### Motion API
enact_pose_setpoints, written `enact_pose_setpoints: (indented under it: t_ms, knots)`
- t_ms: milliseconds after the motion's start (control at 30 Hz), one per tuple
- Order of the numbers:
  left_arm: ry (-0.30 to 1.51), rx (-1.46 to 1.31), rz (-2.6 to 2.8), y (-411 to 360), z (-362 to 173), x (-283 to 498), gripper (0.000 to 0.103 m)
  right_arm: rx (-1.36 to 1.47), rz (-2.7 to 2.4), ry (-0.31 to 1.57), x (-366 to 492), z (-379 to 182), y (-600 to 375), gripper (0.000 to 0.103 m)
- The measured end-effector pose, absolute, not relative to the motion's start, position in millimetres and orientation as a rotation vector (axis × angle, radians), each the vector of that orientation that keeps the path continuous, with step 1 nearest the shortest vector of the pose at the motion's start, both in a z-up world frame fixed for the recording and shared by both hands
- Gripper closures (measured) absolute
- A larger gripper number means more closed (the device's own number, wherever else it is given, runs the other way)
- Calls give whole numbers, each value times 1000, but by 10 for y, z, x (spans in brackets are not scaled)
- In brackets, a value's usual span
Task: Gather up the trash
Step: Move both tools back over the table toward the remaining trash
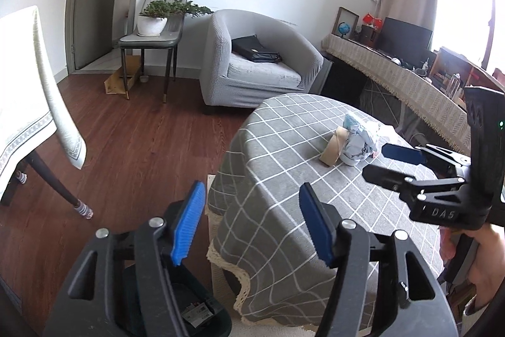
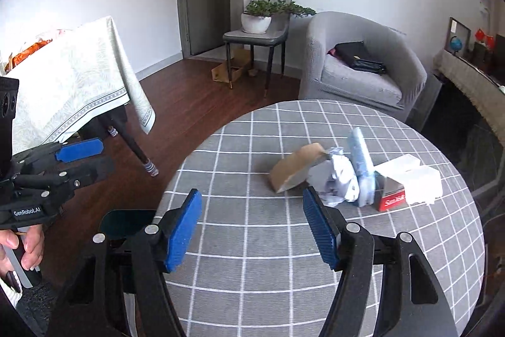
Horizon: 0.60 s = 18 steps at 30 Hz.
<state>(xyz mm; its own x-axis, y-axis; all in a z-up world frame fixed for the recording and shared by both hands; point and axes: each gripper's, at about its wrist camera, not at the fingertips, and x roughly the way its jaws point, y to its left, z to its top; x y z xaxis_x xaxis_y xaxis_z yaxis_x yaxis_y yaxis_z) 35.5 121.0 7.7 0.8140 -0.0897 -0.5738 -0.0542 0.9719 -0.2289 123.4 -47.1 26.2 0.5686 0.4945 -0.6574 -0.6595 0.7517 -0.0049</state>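
Observation:
A pile of trash lies on the round table with a grey checked cloth (image 2: 252,179): a brown cardboard piece (image 2: 295,168), crumpled white paper (image 2: 337,179), a light blue wrapper (image 2: 361,160), a red SanDisk box (image 2: 391,195) and a white box (image 2: 413,177). The pile also shows in the left wrist view (image 1: 353,141). My right gripper (image 2: 252,229) is open and empty over the table, just short of the pile. My left gripper (image 1: 249,223) is open and empty at the table's left edge, above a dark bin (image 1: 195,308) that holds a small packet.
A grey armchair (image 2: 363,65) with a black bag stands behind the table. A chair with a potted plant (image 2: 258,18) is by the door. A table with a white cloth (image 2: 72,78) stands at the left. A long covered desk (image 1: 394,65) is at the right.

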Motion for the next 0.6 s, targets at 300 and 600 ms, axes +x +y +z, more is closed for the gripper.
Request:
enact_pose_setpoints:
  t_ms: [300,600]
  knots:
    - [659,-223,-102,926,-2,751,37,-286,654,688,1539,215,-629,49]
    - [704,-201,-136,806,-67,1081,38,-293,659,703,1846,141,-677,62]
